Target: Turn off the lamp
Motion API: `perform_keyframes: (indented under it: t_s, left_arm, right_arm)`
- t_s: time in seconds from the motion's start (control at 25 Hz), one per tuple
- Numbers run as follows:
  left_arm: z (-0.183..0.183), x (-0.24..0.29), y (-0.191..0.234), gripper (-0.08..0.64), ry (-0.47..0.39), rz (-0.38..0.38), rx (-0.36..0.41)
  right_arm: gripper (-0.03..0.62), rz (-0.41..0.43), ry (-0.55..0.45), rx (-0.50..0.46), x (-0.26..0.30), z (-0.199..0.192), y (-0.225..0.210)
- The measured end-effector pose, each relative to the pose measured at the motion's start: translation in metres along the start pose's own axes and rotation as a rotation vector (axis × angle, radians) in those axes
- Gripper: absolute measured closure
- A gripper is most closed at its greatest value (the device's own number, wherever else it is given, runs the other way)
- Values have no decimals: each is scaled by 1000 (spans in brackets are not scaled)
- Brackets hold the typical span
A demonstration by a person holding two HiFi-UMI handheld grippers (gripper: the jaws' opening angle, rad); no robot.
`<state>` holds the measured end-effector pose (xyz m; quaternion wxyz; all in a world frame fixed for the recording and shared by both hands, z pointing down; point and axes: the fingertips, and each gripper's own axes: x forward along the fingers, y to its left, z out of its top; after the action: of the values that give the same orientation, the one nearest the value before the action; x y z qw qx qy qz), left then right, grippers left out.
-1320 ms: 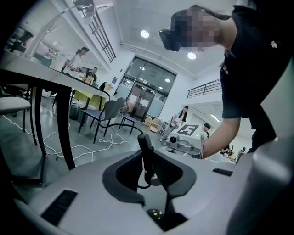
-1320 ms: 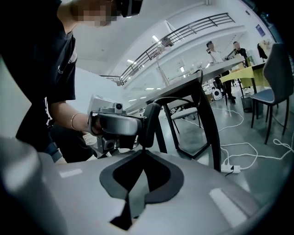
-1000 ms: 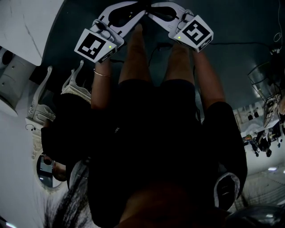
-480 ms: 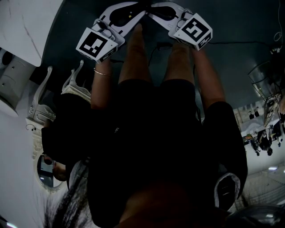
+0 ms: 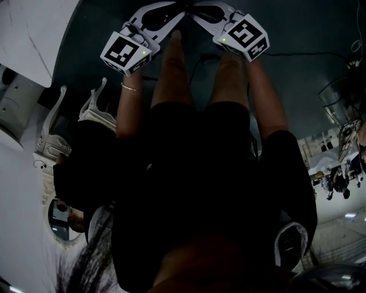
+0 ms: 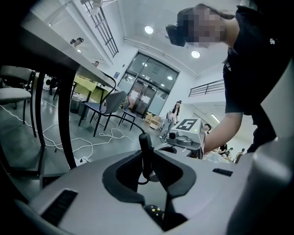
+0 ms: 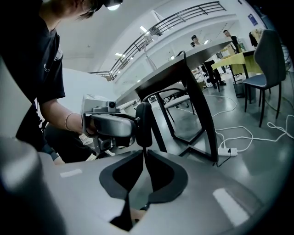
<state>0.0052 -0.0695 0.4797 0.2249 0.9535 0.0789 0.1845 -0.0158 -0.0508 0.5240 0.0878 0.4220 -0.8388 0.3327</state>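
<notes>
Shifting barely since a second ago, the left gripper [image 6: 146, 143] and right gripper [image 7: 144, 123] hang closed and empty, tips close together; no lamp shows anywhere, so the task seems idle.

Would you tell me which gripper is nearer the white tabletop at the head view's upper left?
Left. The left gripper is on the white tabletop side, apart from it. The right gripper lies just beyond the left one, tips almost meeting, so it is farther.
</notes>
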Motion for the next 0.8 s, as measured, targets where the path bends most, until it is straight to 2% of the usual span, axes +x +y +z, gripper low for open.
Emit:
perform_keyframes:
  t_s: [0.52,0.8]
  left_arm:
    - [-10,9,8,492,16,-1,-12]
    - [-18,13,15,492,36,7,-12]
  right_arm:
    - [576,-45,8,19,-9,-3,-12]
    - [538,-55,26,23,-12,-9,-15]
